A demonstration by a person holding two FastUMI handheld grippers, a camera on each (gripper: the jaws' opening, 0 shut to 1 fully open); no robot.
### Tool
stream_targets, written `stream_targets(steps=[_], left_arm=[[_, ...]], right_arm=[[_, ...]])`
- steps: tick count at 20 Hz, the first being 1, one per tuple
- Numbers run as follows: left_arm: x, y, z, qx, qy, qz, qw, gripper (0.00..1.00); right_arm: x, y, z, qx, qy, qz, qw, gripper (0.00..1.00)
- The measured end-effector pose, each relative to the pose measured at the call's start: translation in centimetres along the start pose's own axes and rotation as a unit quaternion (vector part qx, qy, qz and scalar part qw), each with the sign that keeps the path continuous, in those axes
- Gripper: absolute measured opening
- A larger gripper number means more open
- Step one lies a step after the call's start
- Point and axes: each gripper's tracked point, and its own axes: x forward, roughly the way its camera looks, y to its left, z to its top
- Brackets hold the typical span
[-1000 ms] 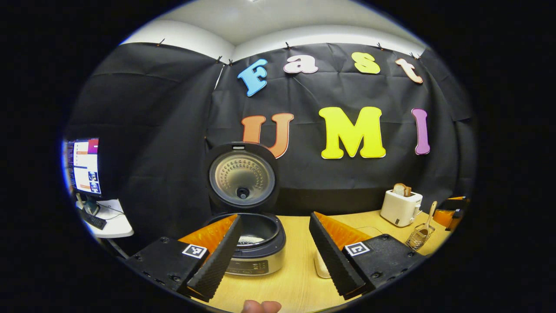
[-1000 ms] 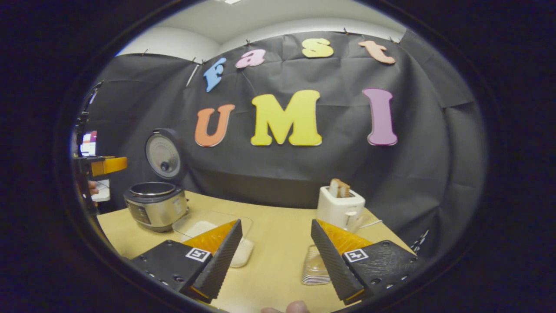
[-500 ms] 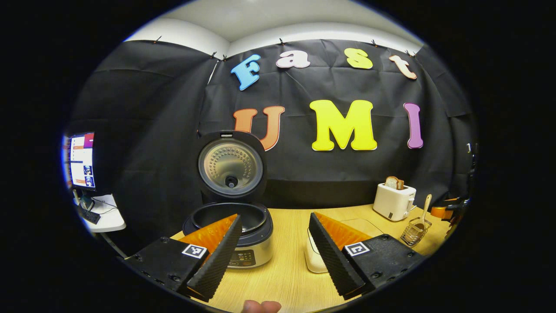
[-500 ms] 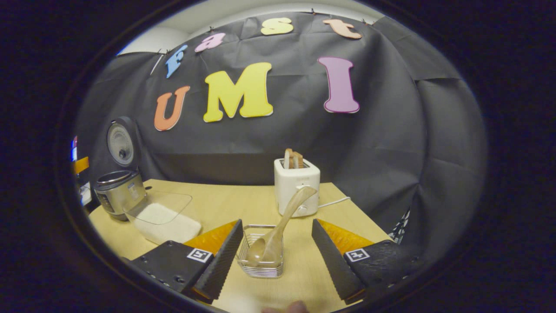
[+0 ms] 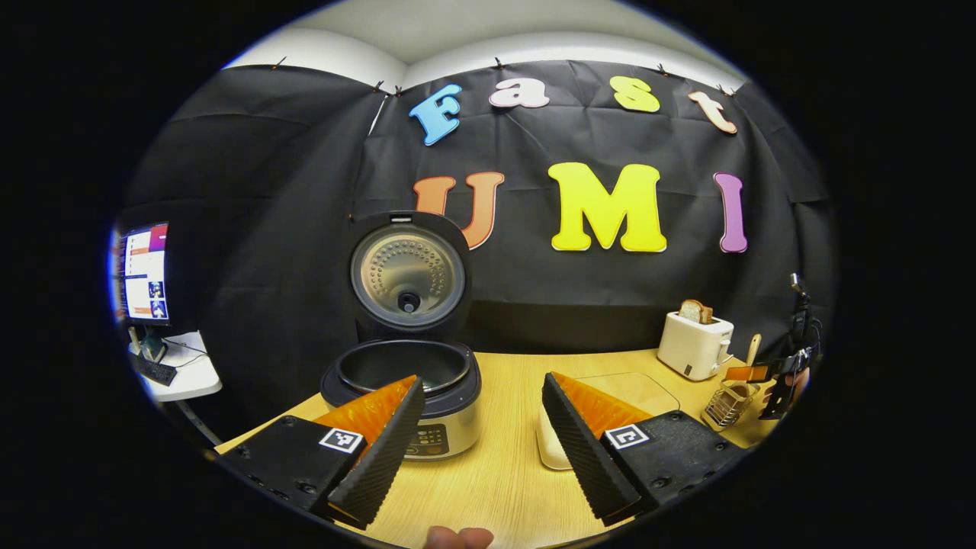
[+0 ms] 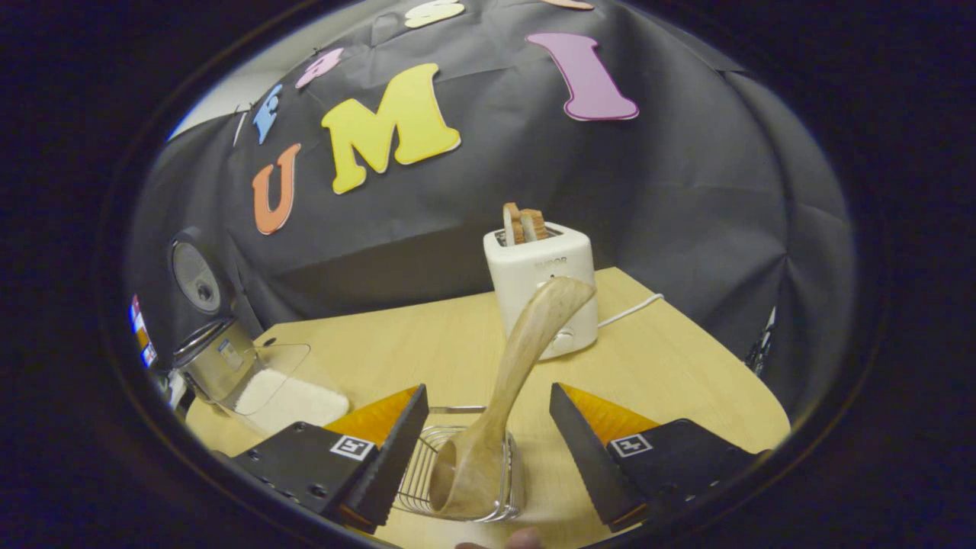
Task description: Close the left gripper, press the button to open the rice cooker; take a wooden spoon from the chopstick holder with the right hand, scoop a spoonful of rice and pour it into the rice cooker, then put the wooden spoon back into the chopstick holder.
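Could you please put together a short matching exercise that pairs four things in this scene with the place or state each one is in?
Things:
1. rice cooker
2. wooden spoon
3. toaster
4. right gripper

States:
A. bread slices stick up from its slots
B. open, fingers either side of the wire holder
C. lid raised
D. bowl down in the chopstick holder, handle leaning up

Pairs: 1-C, 2-D, 3-A, 4-B

Left claw fingers spread wide, nothing between them. Right claw fingers also spread wide, tilted downward, gripping nothing. A fingertip shows below the left claw.
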Motion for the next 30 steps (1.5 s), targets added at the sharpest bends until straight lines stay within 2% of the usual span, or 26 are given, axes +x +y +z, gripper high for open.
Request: stream_targets(steps=[2, 5, 6, 7, 8, 10, 11, 12, 13, 14, 15, 16, 26, 30], left_arm=[[0.1, 0.0, -0.1, 0.002, 0.003, 0.002, 1.000, 0.99], [0.2, -0.1, -0.4, 0.009, 0.008, 0.001, 1.000, 0.99], [0.1, -0.2, -0.5, 0.011, 0.010, 0.001, 1.000, 0.99], [0.1, -0.3, -0.4, 0.014, 0.010, 0.001, 1.000, 0.99], [0.1, -0.3, -0.4, 0.015, 0.009, 0.001, 1.000, 0.99], [-0.1, -0.5, -0.4, 0.017, 0.008, 0.000, 1.000, 0.99], [-0.1, -0.4, -0.3, 0.018, 0.008, 0.000, 1.000, 0.99], [-0.1, -0.4, -0.4, 0.018, 0.008, 0.001, 1.000, 0.99], [-0.2, -0.4, -0.4, 0.018, 0.009, 0.001, 1.000, 0.99], [-0.2, -0.4, -0.5, 0.018, 0.010, 0.001, 1.000, 0.99], [-0.2, -0.5, -0.6, 0.019, 0.011, 0.002, 1.000, 0.99], [-0.2, -0.5, -0.6, 0.020, 0.012, 0.003, 1.000, 0.99], [-0.1, -1.5, -1.8, 0.003, 0.013, -0.009, 1.000, 0.99], [-0.2, -1.8, -2.7, -0.008, 0.010, -0.015, 1.000, 0.99]], right_arm=[[0.7, -0.1, 0.1, 0.004, -0.001, 0.000, 1.000, 0.95], [1.3, 0.0, 0.2, 0.019, -0.002, 0.011, 1.000, 0.62], [1.5, 0.2, 0.2, 0.026, -0.002, 0.017, 1.000, 0.60], [1.7, 0.1, 0.2, 0.027, -0.002, 0.016, 1.000, 0.45], [1.6, 0.0, 0.1, 0.024, 0.000, 0.018, 1.000, 0.39], [1.8, -0.7, 0.4, 0.025, -0.007, 0.008, 1.000, 0.38], [1.4, -0.5, 0.2, 0.028, 0.003, 0.014, 0.999, 0.18], [1.3, -0.7, 0.4, 0.035, 0.000, 0.019, 0.999, 0.17], [1.3, -0.6, 0.4, 0.044, 0.003, 0.021, 0.999, 0.10], [1.2, -0.7, 0.5, 0.042, 0.003, 0.025, 0.999, 0.12], [0.7, -0.5, 0.6, 0.055, -0.002, 0.030, 0.998, 0.09], [0.9, 0.0, 0.8, 0.058, -0.005, 0.038, 0.998, 0.01], [-2.4, 1.2, 4.0, 0.039, -0.073, 0.045, 0.996, 0.00], [-4.6, 1.9, 6.1, 0.010, -0.112, 0.026, 0.993, 0.00]])
